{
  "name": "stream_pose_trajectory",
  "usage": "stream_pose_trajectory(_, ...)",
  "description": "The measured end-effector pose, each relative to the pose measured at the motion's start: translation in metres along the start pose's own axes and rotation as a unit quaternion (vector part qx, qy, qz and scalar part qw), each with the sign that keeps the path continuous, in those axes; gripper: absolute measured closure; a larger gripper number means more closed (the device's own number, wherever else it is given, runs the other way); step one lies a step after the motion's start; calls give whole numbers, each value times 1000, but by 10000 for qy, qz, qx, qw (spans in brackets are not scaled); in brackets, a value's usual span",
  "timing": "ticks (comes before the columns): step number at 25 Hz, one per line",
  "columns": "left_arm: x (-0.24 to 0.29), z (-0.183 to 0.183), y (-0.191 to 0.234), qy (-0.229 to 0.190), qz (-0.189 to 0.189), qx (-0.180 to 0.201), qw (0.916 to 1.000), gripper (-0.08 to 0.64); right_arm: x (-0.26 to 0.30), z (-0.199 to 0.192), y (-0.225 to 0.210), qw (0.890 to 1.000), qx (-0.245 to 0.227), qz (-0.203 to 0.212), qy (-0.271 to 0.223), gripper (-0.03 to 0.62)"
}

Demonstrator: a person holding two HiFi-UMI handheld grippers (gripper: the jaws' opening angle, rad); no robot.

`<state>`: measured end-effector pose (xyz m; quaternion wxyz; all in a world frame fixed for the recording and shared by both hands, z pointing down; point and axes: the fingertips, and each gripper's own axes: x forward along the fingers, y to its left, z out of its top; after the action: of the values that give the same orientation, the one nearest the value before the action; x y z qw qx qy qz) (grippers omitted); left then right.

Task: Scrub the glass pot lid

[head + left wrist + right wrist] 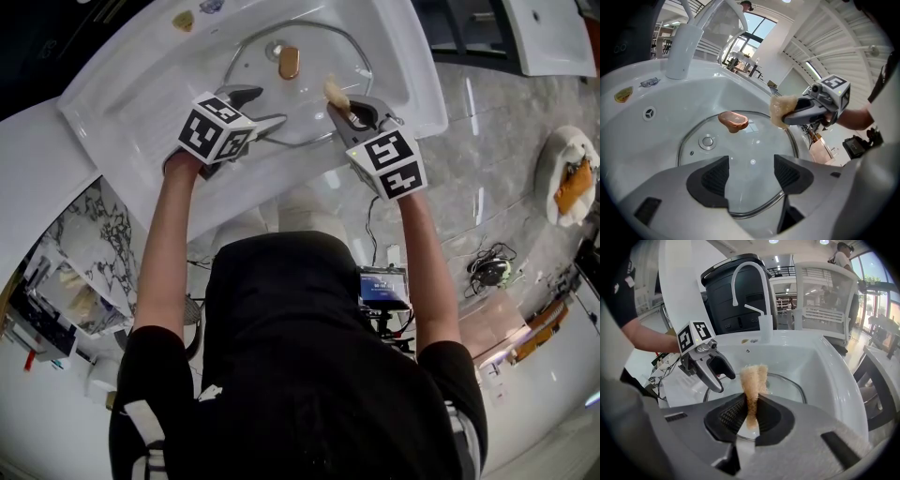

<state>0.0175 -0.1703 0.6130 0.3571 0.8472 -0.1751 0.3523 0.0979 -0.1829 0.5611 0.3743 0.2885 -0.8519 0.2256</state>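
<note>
Head view: the glass lid (302, 89) lies in the white sink (141, 103), top middle.

Left gripper view: the sink's stickers (623, 94) are too small to read. The left gripper (751, 171) is wide open and holds nothing. The lid's near rim shows between its jaws.

Right gripper view: the right gripper (749, 411) squeezes a tan sponge (753, 378).

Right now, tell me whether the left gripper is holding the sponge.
No: the sponge is pinched in the right gripper, while the left gripper has its jaws apart over the glass lid.
</note>
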Motion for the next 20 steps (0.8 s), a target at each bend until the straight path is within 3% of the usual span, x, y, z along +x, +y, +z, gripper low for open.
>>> stream_pose_trajectory(12, 0, 1, 0, -124, -26, 14, 9999, 267, 16, -1, -29, 9877, -1318, -153, 822, 571)
stream_pose_trajectory(20, 0, -1, 0, -162, -49, 53, 9998, 267, 29, -3, -55, 9828, -1474, -276, 1078, 571)
